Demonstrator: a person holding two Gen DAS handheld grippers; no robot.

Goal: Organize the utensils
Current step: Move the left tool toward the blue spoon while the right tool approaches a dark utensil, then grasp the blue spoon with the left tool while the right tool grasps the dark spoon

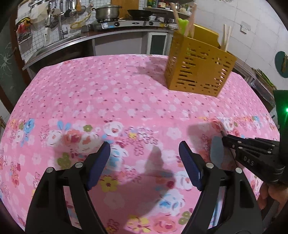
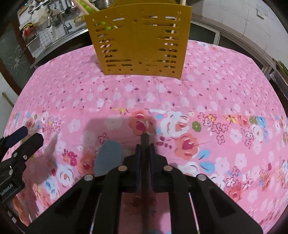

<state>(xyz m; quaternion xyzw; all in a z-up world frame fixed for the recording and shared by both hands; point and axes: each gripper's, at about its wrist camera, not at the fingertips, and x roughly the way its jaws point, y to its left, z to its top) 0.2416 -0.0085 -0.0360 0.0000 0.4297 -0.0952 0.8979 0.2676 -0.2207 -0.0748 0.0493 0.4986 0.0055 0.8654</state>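
Note:
A yellow slotted utensil holder [image 1: 199, 70] [image 2: 142, 41] stands at the far side of the table, with wooden chopsticks [image 1: 225, 38] and a green utensil [image 1: 183, 25] in it. My right gripper [image 2: 144, 146] [image 1: 225, 138] points down at the cloth and is shut on a thin dark utensil handle [image 2: 144, 138], whose end sticks out past the tips. A grey oval utensil head [image 2: 108, 156] [image 1: 216, 151] lies on the cloth just left of it; its handle is hidden. My left gripper [image 1: 144, 153] [image 2: 25, 137] hovers open over the cloth, with nothing between its pads.
A pink flowered tablecloth [image 1: 111, 93] covers the whole table. Thin sticks [image 2: 193, 207] lie on the cloth beneath my right gripper. Behind the table runs a kitchen counter with a stove and pot [image 1: 107, 12] and a sink [image 1: 59, 43].

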